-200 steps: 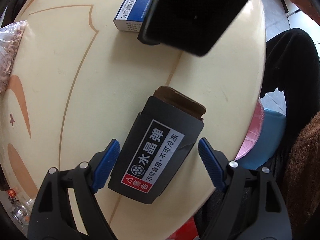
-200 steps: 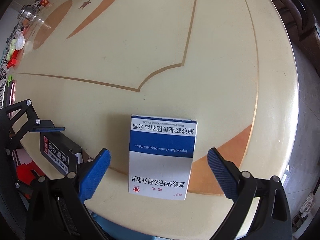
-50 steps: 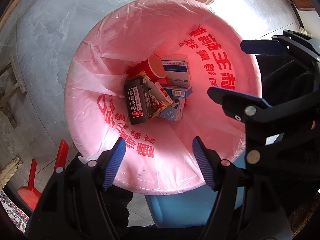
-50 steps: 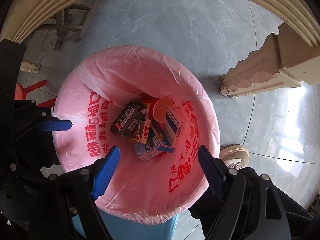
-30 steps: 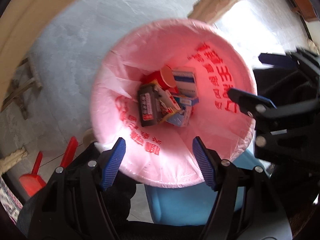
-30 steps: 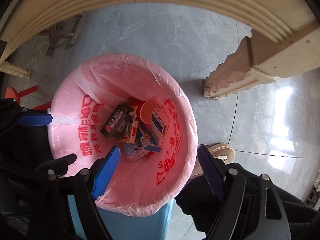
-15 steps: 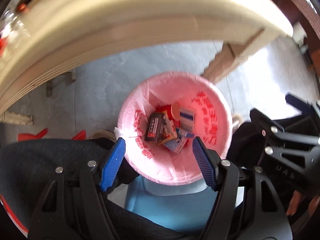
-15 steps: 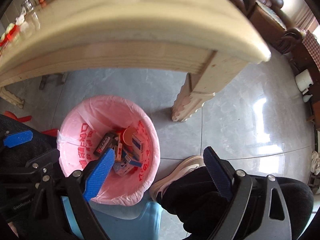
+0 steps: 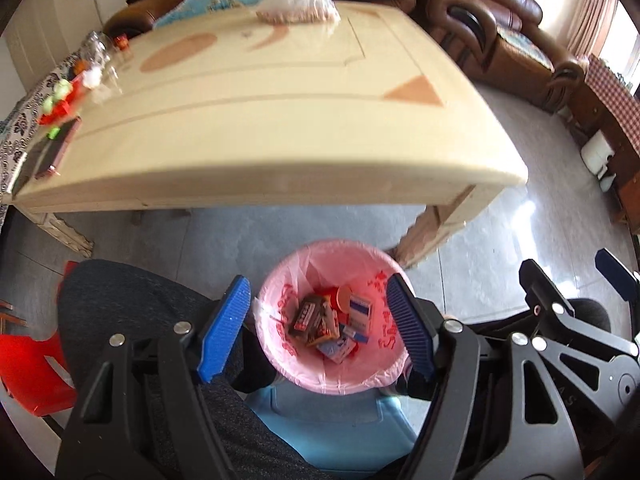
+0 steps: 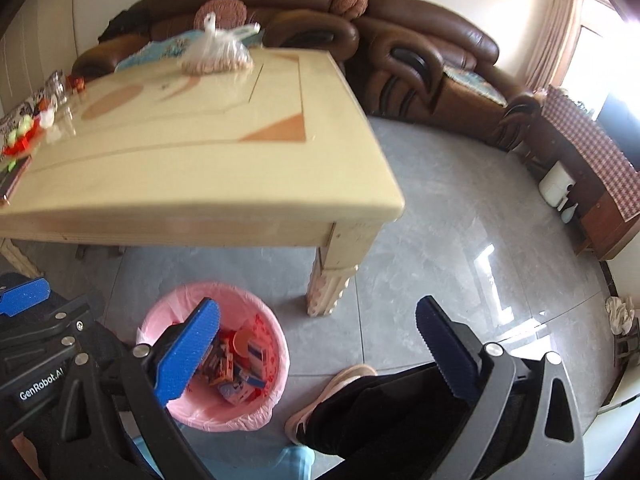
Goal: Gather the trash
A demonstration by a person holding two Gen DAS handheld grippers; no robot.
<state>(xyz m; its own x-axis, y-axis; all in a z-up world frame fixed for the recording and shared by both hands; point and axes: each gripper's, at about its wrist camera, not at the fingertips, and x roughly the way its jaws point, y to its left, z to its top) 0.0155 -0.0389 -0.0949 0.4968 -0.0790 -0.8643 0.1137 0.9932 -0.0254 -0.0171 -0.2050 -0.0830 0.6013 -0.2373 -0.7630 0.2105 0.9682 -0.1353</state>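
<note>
A: Where is the trash?

B: In the pink-lined round bin (image 9: 280, 344) on the grey floor, just in front of the cream wooden desk (image 9: 256, 128). The left wrist view looks straight into it: a black box with a red label (image 9: 307, 315), a blue-and-white carton (image 9: 359, 310), an orange paper cup (image 9: 344, 295) and other small cartons, heaped together.

A: And the hand-held grippers?

B: The left hand-held gripper (image 9: 318, 334) hangs above the bin, blue pads spread, nothing between them. The right hand-held gripper (image 10: 320, 344) has just been opening and stands wide, also empty.

A: What does the right view add?

B: The brown leather sofa (image 10: 400, 56) behind the desk, a checked cloth on a side cabinet (image 10: 584, 140), and the person's beige shoe (image 10: 340, 380) beside the bin. Its own left pad covers part of the bin.

A: What is on the desk?

B: A clear plastic bag of something pale (image 9: 296, 4) at the far edge, and glass jars (image 9: 96, 48) and red bits on the left.
</note>
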